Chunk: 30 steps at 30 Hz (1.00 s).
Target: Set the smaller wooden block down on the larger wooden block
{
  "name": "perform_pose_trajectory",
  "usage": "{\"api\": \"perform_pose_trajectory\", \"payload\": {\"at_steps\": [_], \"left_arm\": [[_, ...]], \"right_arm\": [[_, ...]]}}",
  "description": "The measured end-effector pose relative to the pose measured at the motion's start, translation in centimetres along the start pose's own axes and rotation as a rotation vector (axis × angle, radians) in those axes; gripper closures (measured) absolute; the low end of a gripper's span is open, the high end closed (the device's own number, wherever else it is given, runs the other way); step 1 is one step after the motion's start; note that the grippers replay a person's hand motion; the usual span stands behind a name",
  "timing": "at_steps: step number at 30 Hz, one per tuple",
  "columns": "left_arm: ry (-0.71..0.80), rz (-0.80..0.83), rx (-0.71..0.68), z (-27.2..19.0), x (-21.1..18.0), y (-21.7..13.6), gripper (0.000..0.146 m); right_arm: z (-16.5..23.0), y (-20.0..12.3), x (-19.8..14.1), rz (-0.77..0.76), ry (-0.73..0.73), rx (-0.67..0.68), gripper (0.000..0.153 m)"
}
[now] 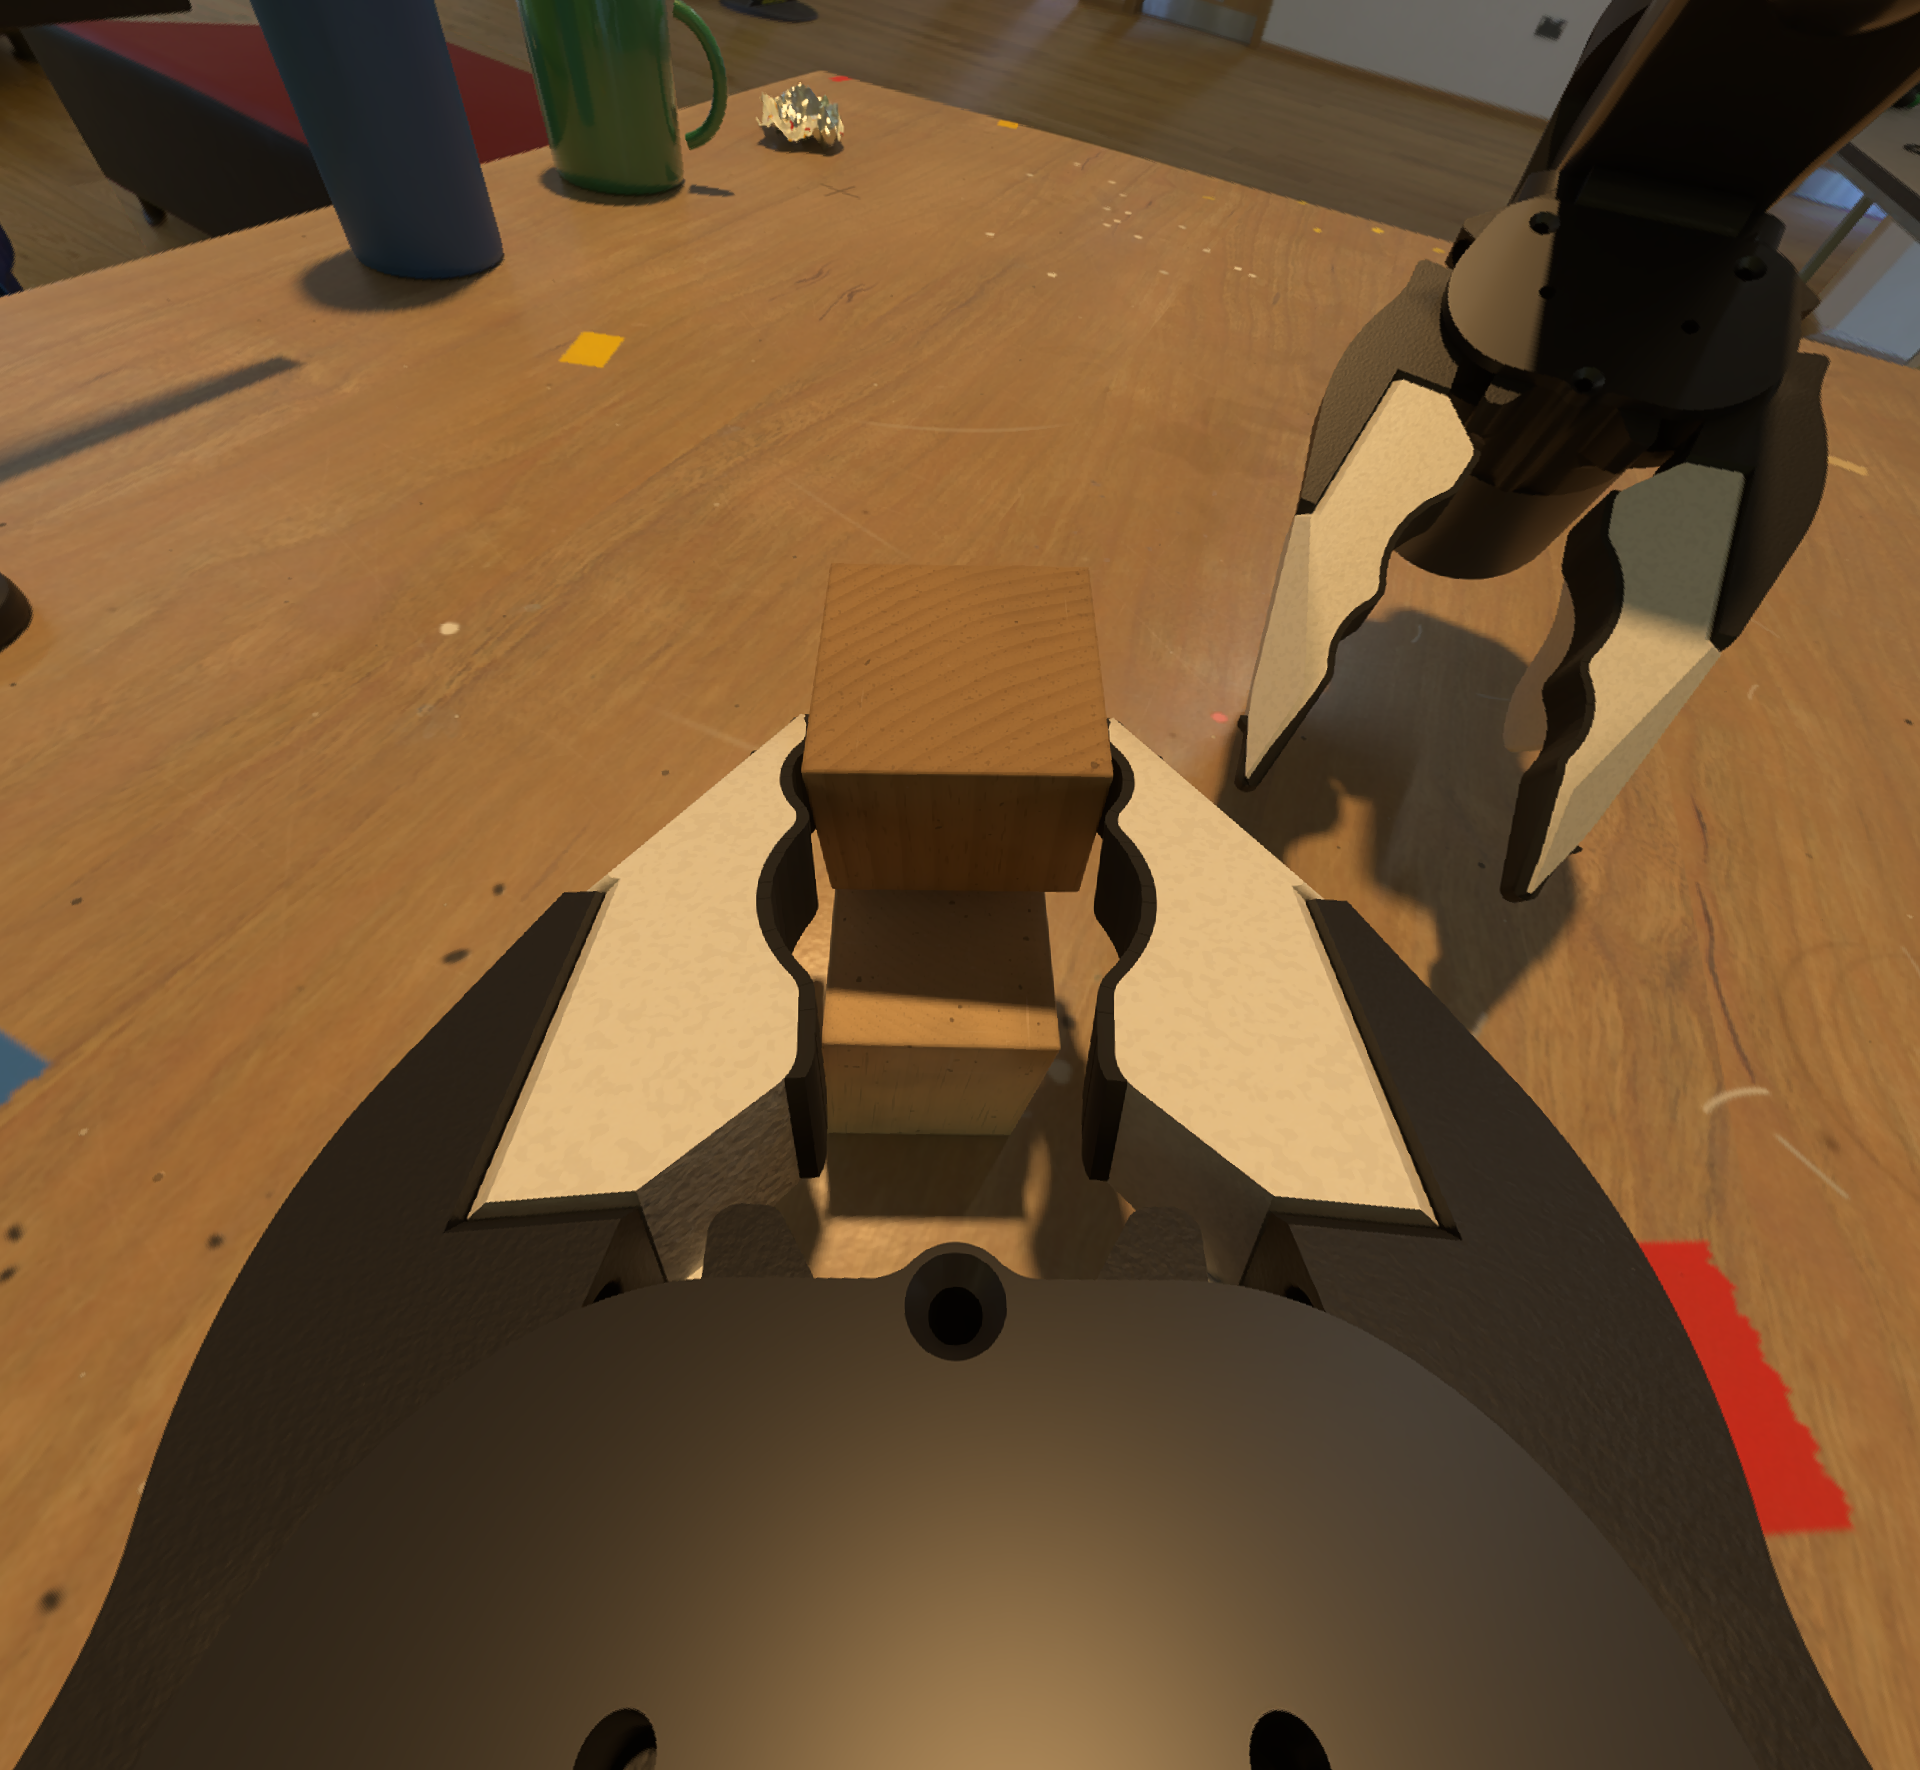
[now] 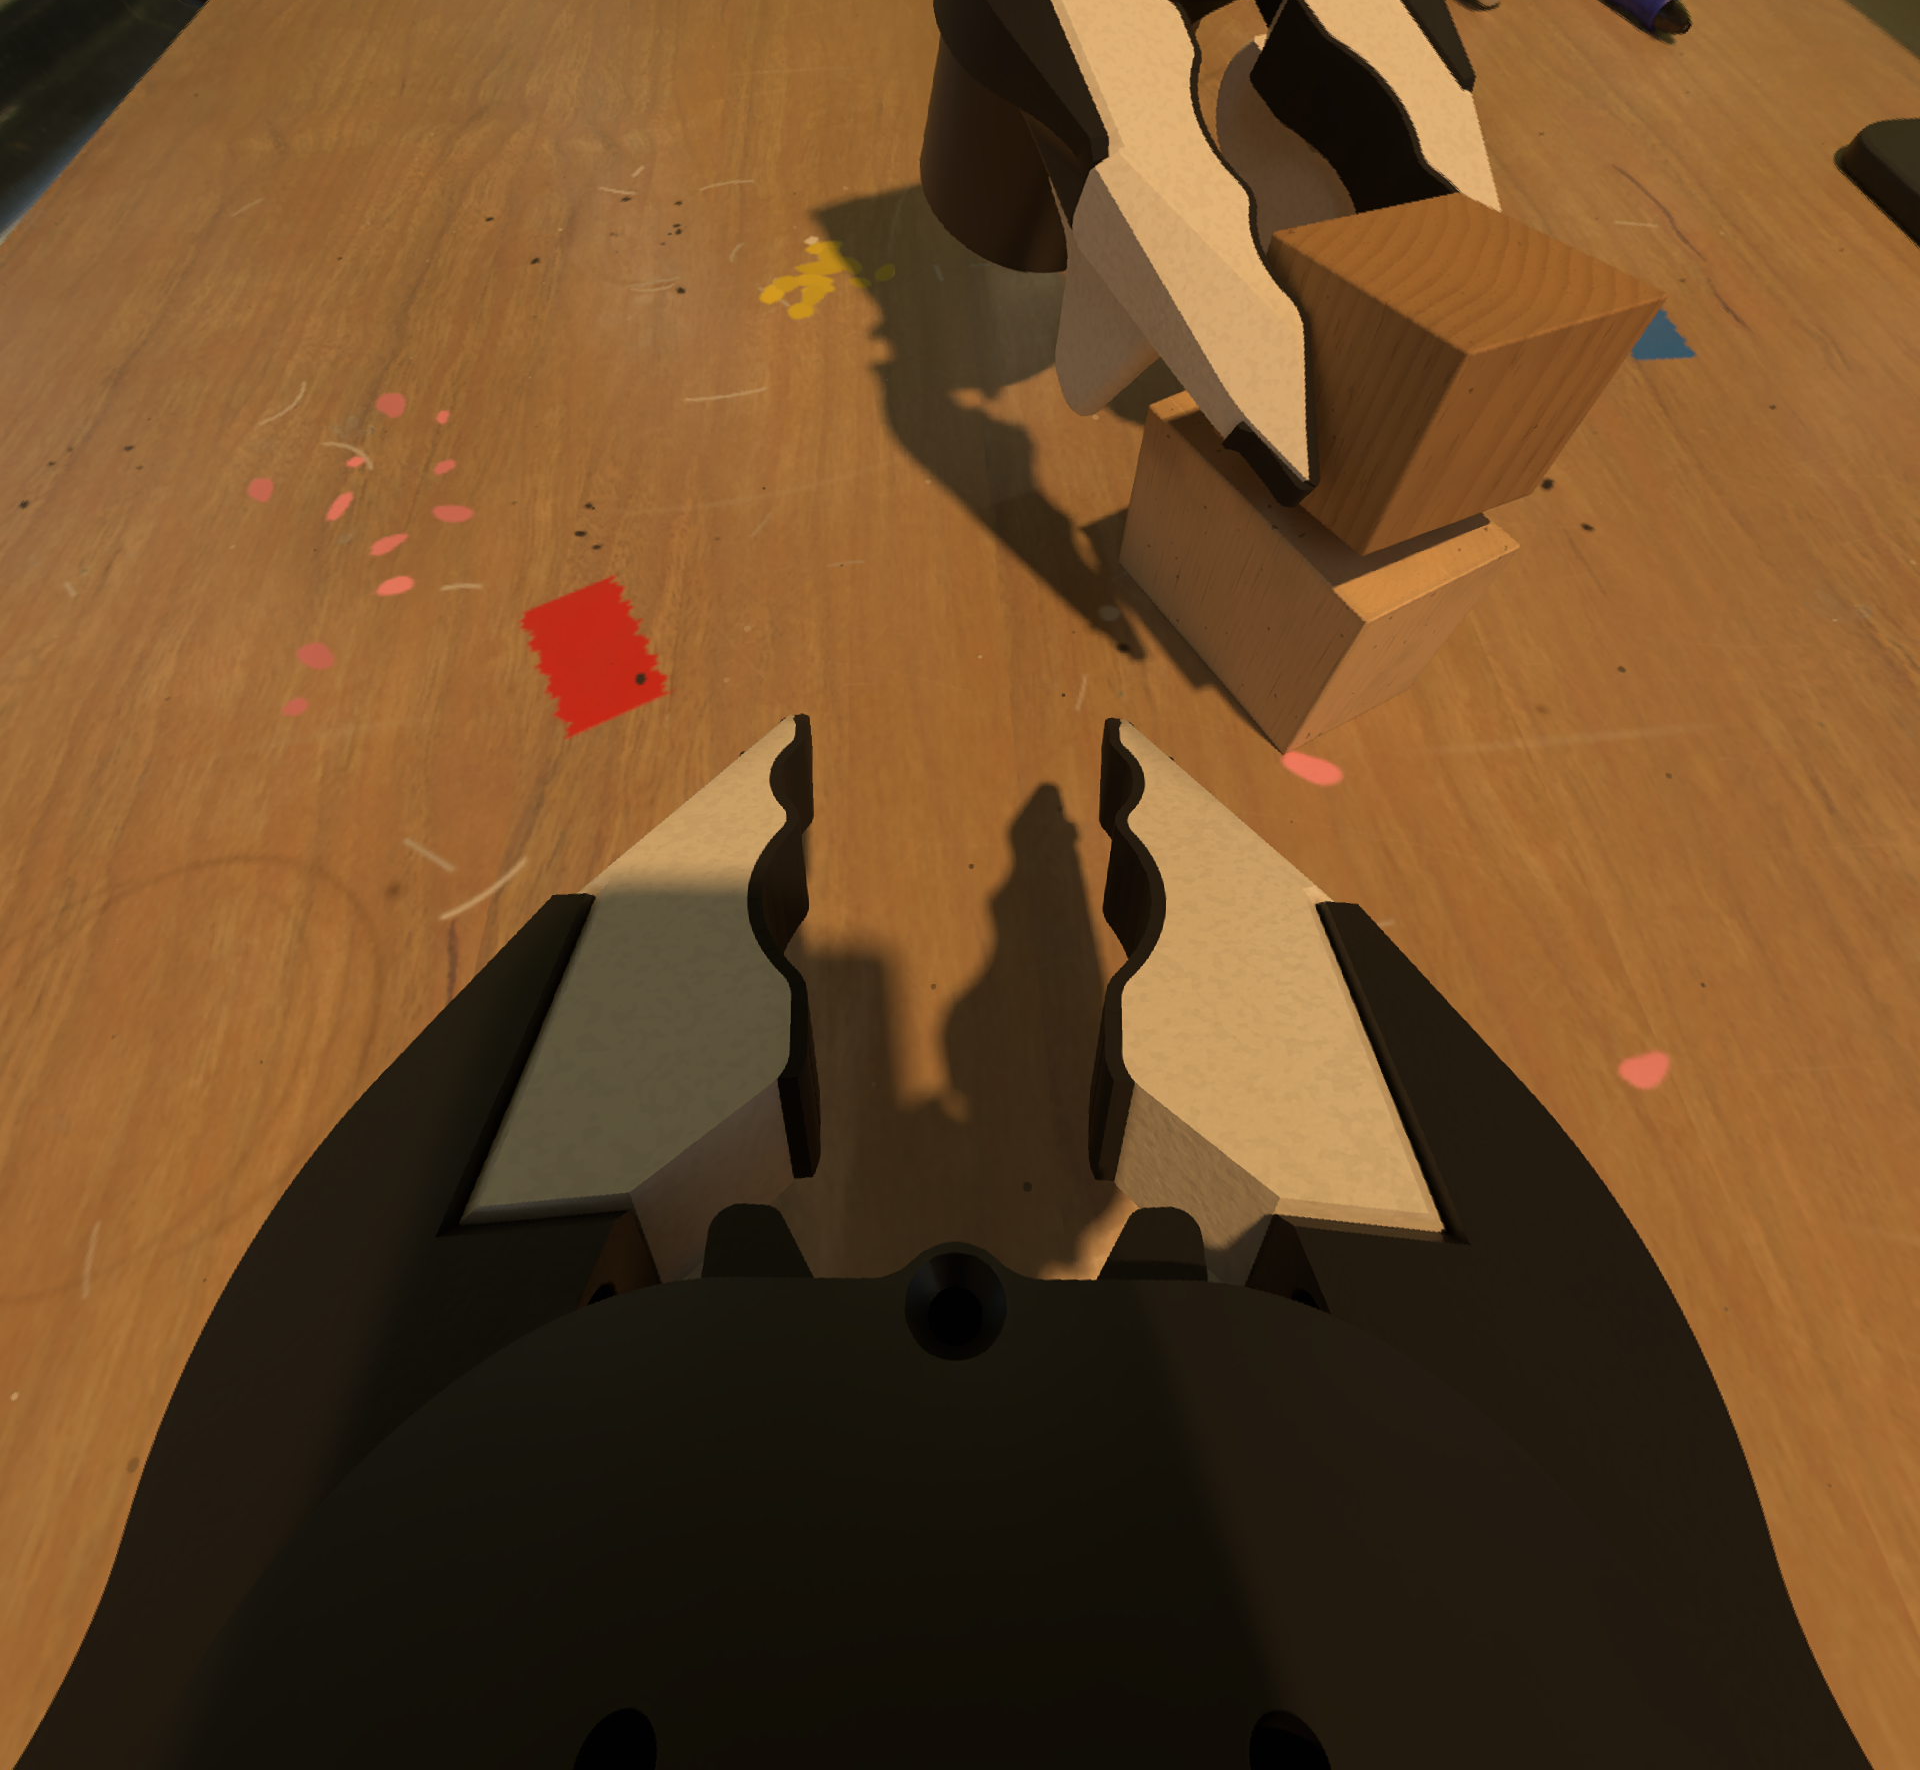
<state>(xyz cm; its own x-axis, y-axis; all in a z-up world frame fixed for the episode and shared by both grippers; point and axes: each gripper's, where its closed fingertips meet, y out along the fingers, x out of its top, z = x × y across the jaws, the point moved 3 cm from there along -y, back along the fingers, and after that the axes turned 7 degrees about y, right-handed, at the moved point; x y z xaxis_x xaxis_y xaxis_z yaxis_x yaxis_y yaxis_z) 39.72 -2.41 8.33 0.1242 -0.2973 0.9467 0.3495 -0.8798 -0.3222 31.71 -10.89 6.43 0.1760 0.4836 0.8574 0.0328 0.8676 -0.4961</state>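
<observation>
Smaller wooden block (image 1: 954, 681), grained cube, clamped by left gripper (image 1: 956, 744); right gripper (image 2: 954, 733) spread, holding nothing.

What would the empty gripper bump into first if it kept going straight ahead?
Probably just the wooden table. The right gripper is open, pointing down at bare tabletop. The stacked blocks sit off to its right, seemingly outside that line, though depth is hard to judge.

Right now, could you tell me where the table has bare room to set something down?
Bare table runs wide between the yellow square and the left gripper. More lies between the red patch and the right gripper. It is crowded around the smaller wooden block and larger wooden block, and by the green mug.
</observation>
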Motion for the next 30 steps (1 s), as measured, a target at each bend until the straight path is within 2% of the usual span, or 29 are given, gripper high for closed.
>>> {"api": "perform_pose_trajectory", "payload": {"at_steps": [30], "left_arm": [[-0.008,0.060,0.005,-0.05,-0.85,-0.60,0.094]], "right_arm": [[0.16,-0.09,-0.11,0.003,-0.006,-0.002,0.097]]}}
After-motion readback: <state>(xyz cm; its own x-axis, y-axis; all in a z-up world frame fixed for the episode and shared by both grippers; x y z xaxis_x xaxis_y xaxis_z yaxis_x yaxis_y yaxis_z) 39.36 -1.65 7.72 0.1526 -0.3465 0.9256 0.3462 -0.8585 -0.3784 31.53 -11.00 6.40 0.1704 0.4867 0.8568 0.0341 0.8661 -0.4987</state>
